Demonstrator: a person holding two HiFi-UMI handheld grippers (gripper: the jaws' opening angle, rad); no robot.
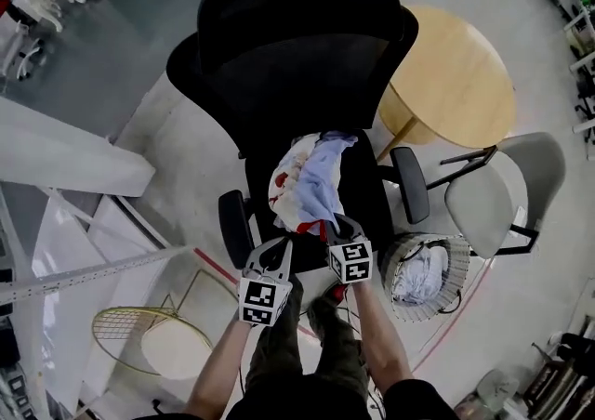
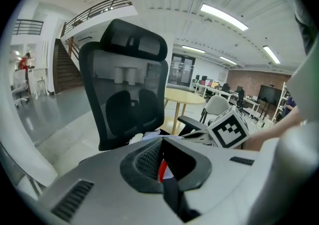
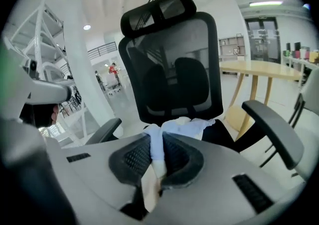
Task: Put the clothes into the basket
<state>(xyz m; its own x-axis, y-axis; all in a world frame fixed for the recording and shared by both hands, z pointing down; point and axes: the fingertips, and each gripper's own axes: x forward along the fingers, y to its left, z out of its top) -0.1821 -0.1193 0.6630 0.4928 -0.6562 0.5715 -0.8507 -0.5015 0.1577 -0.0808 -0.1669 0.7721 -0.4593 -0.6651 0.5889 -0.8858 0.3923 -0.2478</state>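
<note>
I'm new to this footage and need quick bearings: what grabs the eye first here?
A big black office chair fills the middle, a bundle of white, red and pale blue clothes on its seat. The left gripper and the right gripper are both shut on that cloth. On the floor to the right stands a round basket with pale fabric already inside, a round wooden table beyond it.

Before you stands a black mesh office chair (image 1: pixel 307 46); to your right, a round wooden table (image 1: pixel 460 84) sits just beside it, a grey chair (image 1: pixel 502 190) near the table.
</note>
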